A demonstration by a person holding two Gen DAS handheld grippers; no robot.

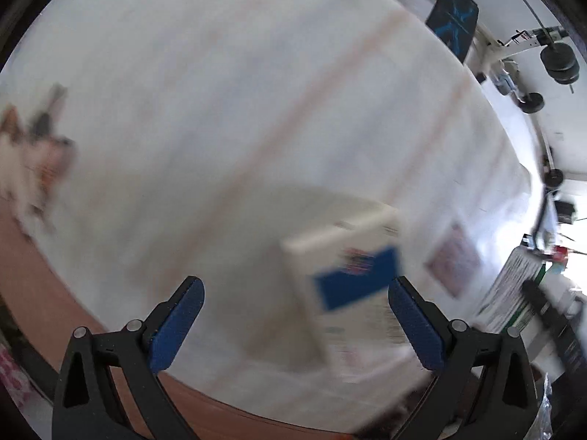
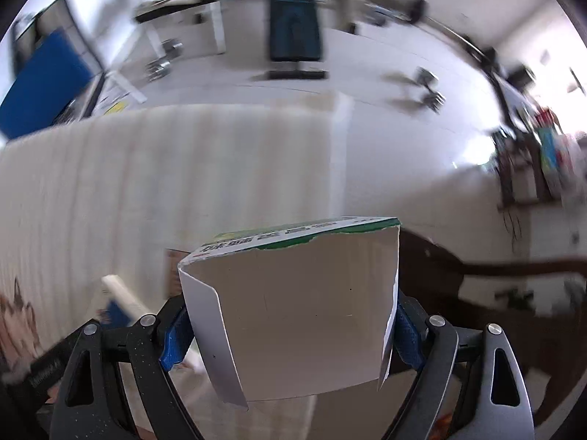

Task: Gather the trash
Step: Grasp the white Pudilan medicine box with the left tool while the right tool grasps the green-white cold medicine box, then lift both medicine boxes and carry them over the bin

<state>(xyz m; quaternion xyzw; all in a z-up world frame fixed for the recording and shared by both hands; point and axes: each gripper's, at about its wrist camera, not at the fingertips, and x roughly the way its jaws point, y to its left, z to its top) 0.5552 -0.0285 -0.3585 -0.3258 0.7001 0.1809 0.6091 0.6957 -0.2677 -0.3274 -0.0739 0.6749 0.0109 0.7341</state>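
The right gripper point(image 2: 290, 324) clamps an opened cardboard carton point(image 2: 293, 315) (green print on top) between its fingers; the left gripper point(image 1: 295, 324) gapes wide and empty, a blurred blue-and-white box point(image 1: 348, 289) lying just beyond its right finger

two black grippers with blue pads, left point(image 1: 295, 321) and right point(image 2: 288, 324). two cardboard boxes: one white with a blue patch point(image 1: 346, 286), one torn, plain grey inside with a green printed edge point(image 2: 293, 315). one white striped cloth point(image 1: 220, 110).
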